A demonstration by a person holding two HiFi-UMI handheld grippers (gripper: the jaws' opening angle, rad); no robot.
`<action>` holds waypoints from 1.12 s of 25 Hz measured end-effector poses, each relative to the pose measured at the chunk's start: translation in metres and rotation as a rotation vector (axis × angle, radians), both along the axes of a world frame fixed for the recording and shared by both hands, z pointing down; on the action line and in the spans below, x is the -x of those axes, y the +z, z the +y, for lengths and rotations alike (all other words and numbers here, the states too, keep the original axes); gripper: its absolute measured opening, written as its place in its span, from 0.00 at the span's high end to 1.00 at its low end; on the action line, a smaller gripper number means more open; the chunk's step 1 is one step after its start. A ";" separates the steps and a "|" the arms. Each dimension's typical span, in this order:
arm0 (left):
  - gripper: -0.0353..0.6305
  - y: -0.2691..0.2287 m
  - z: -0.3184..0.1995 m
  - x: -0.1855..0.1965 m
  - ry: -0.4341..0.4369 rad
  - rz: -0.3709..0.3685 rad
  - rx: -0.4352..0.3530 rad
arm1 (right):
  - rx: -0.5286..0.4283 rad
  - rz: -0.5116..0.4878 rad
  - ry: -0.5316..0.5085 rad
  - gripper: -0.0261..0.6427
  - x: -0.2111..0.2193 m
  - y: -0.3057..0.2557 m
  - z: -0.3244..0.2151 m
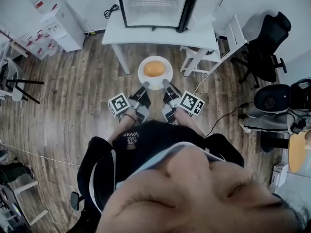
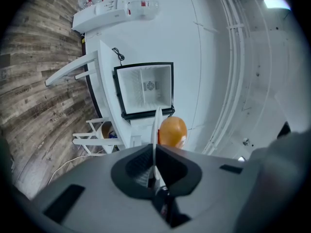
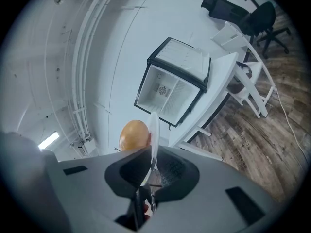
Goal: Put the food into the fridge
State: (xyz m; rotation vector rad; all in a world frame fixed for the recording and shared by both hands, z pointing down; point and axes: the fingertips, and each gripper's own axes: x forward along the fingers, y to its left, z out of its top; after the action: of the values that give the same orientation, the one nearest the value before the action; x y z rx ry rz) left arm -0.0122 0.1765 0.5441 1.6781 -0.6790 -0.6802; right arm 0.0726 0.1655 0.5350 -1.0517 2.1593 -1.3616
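A: Both grippers are clenched on one plate (image 1: 155, 84): left gripper (image 1: 145, 86) on its left rim, right gripper (image 1: 165, 84) on its right. Round orange food (image 1: 154, 68) sits mid-plate.
B: Step judged: carry, plate short of the white table (image 1: 160, 37). Open fridge (image 1: 154, 4) stands on it. Next: hold plate level, raise, slide inside.

We find the food (image 1: 154, 68) on the plate (image 1: 144, 73), the left gripper (image 1: 145, 85) on its near-left rim, the right gripper (image 1: 165, 83) on its near-right. Beyond stands the table (image 1: 146, 36) with the fridge (image 1: 154, 4) on it, a chair (image 1: 265, 47) farther right.
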 end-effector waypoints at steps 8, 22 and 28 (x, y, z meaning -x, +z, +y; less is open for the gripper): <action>0.91 0.007 -0.013 -0.003 -0.006 0.000 0.013 | 0.010 0.002 -0.003 0.93 -0.004 0.005 -0.013; 0.91 0.008 -0.074 0.012 0.031 0.015 0.018 | 0.008 0.010 0.039 0.93 0.011 0.005 -0.070; 0.91 0.006 -0.109 0.021 0.044 0.003 0.023 | 0.006 0.011 0.052 0.93 0.020 0.002 -0.104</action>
State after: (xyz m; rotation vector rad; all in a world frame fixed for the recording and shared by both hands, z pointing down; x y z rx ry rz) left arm -0.0331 0.0679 0.5505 1.6656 -0.6439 -0.6413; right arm 0.0531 0.0616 0.5374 -1.1130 2.1214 -1.3431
